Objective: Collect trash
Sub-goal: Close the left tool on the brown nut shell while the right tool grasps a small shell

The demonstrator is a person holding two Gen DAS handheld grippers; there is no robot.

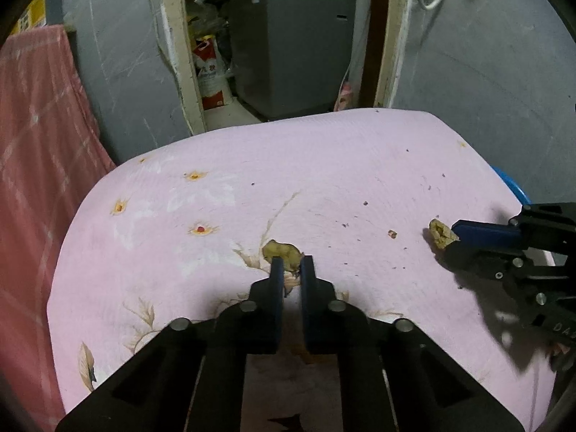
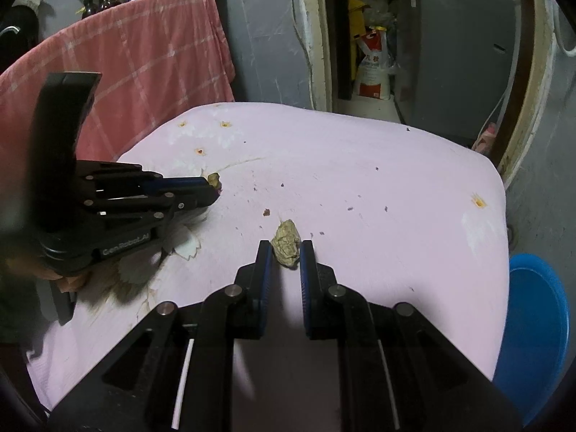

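Observation:
Two crumpled yellowish trash scraps lie on a pink flowered cloth (image 1: pixel 324 165) over a table. My left gripper (image 1: pixel 291 264) is closed around one scrap (image 1: pixel 282 252), its fingertips pinching the near edge; the same scrap (image 2: pixel 214 179) shows at the left gripper's tips in the right wrist view. My right gripper (image 2: pixel 285 248) has its fingers on both sides of the other scrap (image 2: pixel 286 243), touching it; this scrap also shows in the left wrist view (image 1: pixel 441 232). A small brown crumb (image 2: pixel 266 212) and several dark specks lie between them.
A blue round bin (image 2: pixel 532 324) stands low at the table's right edge. A pink checked towel (image 2: pixel 144 54) hangs behind the table on the left. A doorway behind holds a grey appliance (image 1: pixel 291 43) and a white-red sack (image 1: pixel 212 79).

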